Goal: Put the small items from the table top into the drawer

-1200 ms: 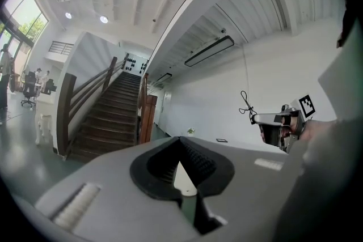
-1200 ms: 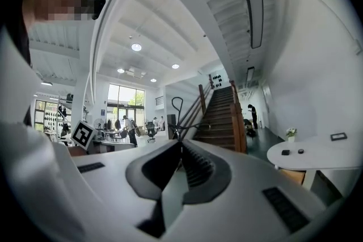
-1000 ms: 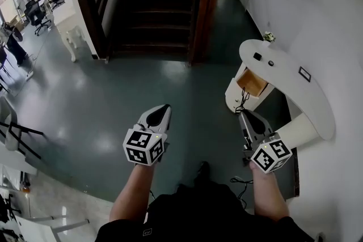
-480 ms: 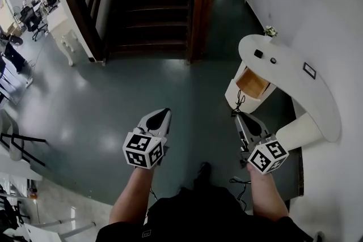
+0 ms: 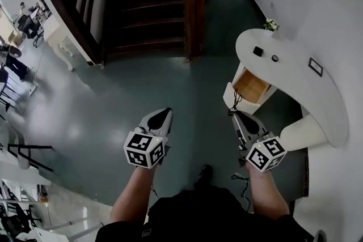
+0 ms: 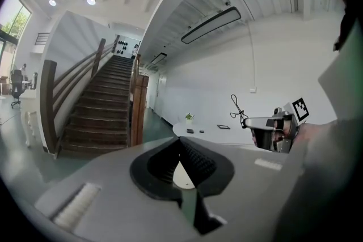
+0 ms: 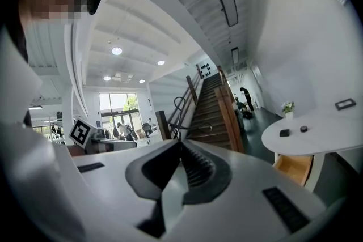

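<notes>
The left gripper [image 5: 164,112] is held over the grey-green floor [image 5: 102,105], well apart from the white curved table top [image 5: 295,85]. Its jaws are closed tip to tip, and its own view [image 6: 180,142] shows nothing between them. The right gripper [image 5: 235,116] is held near the table, level with the left one. Its jaws are also closed together and hold nothing, as its own view [image 7: 181,144] confirms. The table top stands against the white wall on the right. A small black square item [image 5: 258,51] and a small dark round item [image 5: 274,58] lie side by side near the far end of the table top, close together but not touching. A small potted plant [image 5: 270,24] stands at the far edge, beyond both items. A dark rectangular frame [image 5: 315,67] lies flat near the wall-side edge, apart from the two items. The light wooden drawer [image 5: 250,85] is pulled open below the room-side edge of the table top, under the two items. What can be seen of its interior holds nothing. The right gripper points toward the drawer but does not touch it. A dark wooden staircase [image 5: 147,3] rises beyond the floor, ahead of both grippers.
</notes>
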The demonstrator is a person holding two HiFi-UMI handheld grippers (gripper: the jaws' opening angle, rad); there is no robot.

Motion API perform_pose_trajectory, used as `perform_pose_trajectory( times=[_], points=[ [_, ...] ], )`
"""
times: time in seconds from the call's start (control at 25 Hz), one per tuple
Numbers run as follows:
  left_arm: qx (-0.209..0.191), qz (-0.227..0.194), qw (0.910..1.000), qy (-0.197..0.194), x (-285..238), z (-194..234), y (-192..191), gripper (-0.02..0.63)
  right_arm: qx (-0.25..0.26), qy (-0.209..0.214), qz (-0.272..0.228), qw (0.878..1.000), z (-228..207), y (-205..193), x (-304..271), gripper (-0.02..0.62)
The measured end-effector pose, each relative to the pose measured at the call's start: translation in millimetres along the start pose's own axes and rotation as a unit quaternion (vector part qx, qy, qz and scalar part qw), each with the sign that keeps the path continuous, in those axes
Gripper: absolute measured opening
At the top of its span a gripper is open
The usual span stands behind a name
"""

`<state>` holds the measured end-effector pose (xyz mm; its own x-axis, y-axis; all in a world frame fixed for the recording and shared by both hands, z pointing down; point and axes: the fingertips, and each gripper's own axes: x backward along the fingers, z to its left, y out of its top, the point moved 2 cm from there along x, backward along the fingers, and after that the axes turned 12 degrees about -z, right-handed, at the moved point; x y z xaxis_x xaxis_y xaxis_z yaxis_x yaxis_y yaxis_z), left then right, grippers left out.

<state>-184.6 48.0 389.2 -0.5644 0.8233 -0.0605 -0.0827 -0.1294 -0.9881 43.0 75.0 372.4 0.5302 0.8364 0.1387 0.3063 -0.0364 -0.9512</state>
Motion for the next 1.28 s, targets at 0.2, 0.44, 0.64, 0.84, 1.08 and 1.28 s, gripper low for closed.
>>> perform_pose_trajectory(
  times=[0.2, 0.44, 0.64, 0.84, 1.08, 1.28],
  points=[
    [-0.015, 0.003, 0.9999, 0.001, -37.5, -12.5, 7.8, 0.011, -0.006, 0.005, -0.006, 1.0, -36.2, 8.3, -5.3, 0.025],
    [-0.032, 0.003, 0.9994, -0.012, -69.6, -28.3, 18.9, 0.012, -0.007, 0.0, -0.023, 1.0, -64.0, 23.3, -5.8, 0.025],
    [-0.038, -0.003, 0.9989, -0.027, -95.8, -37.0, 27.3, 0.011, -0.009, -0.011, -0.031, 0.999, -80.4, 27.4, -2.9, 0.025],
    [-0.04, -0.007, 0.9978, -0.052, -127.6, -41.0, 28.7, 0.011, -0.004, -0.028, -0.032, 0.999, -98.1, 28.1, -6.6, 0.025],
    [-0.035, -0.011, 0.9963, -0.078, -169.8, -30.0, 26.9, 0.011, 0.006, -0.056, -0.027, 0.998, -126.7, 27.7, -23.8, 0.025],
    [-0.024, -0.011, 0.9946, -0.1, -211.8, -2.1, 20.1, 0.012, 0.016, -0.079, -0.021, 0.997, -148.2, 21.1, -56.6, 0.025]
  ],
)
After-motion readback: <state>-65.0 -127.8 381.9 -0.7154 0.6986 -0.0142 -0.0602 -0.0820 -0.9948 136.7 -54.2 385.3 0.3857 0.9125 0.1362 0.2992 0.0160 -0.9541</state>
